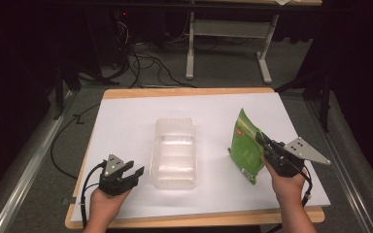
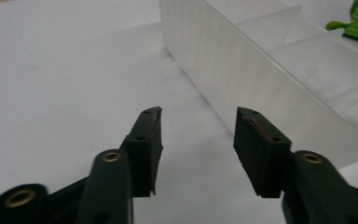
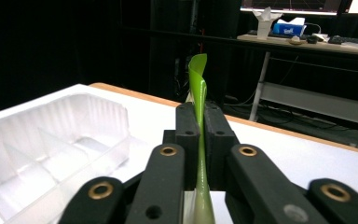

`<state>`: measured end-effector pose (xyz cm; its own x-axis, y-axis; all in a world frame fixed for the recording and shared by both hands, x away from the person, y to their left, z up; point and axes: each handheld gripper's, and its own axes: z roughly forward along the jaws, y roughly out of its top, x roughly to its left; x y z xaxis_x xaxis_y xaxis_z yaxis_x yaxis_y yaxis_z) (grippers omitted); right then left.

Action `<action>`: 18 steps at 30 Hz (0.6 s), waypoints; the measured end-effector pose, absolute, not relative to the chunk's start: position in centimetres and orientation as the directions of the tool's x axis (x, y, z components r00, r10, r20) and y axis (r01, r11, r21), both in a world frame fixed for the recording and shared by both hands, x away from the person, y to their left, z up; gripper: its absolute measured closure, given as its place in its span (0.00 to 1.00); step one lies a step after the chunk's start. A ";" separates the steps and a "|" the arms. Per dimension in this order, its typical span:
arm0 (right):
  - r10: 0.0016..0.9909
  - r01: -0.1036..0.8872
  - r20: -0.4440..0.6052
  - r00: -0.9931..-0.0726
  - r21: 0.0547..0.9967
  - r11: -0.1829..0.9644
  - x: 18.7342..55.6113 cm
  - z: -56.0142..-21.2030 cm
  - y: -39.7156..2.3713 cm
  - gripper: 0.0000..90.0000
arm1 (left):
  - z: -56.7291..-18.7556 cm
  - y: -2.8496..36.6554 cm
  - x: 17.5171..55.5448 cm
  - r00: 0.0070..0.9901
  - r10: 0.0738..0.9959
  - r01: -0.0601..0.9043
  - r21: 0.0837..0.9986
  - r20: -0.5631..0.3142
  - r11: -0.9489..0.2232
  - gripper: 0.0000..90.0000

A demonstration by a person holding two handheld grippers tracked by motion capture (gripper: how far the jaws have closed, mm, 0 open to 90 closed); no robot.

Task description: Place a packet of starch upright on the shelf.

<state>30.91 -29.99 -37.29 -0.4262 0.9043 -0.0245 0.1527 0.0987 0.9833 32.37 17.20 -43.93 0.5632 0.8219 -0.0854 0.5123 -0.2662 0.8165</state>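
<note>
**Green pouch clamped at right; clear tray mid-table; left tool idle**

Left side: the left gripper [image 1: 132,173] sits low near the front-left of the white table surface [image 1: 126,121], held in the person's left hand [image 1: 104,206]. Its jaws stand apart, nothing between them. In the left gripper view the left gripper [image 2: 198,126] points along the table, just beside the near long wall of the tray; bare white surface runs out ahead and to its left.

Centre: a clear, ribbed, rectangular plastic tray with inner dividers [image 1: 173,151] lies lengthwise on the table. Translucent walls, rounded corners, compartments look empty. Open table on both long sides and behind it, up to the wooden far edge.

Right side: a flat green plastic pouch with a red label patch [image 1: 245,144] stands on edge, tilted, its lower corner near the table. The right gripper [image 1: 261,140] is closed on the pouch's right-hand edge; the right gripper view shows the thin green film [image 3: 198,88] pinched between the two jaws and curling above them. The pouch stands apart from the tray, a strip of white table between them.
</note>
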 end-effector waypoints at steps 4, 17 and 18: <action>0.904 0.169 0.013 -0.427 0.983 0.066 31.0 -37.6 -30.4 0.91 | -44.3 16.5 32.5 0.579 0.807 0.530 0.805 -0.116 -0.265 0.78; 0.889 0.275 0.069 -0.452 0.959 0.065 32.0 -39.3 -30.7 0.80 | -44.9 14.6 32.3 0.620 0.774 0.535 0.792 -0.132 -0.295 0.95; 0.889 0.278 0.065 -0.452 0.958 0.071 32.0 -39.4 -30.7 0.80 | -44.9 14.6 32.3 0.621 0.772 0.537 0.791 -0.135 -0.293 0.96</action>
<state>32.01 -30.65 -39.40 -0.4524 0.8894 0.0651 0.2778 0.0712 0.9580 32.31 14.58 -44.86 0.6208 0.7723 -0.1350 0.5368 -0.2932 0.7911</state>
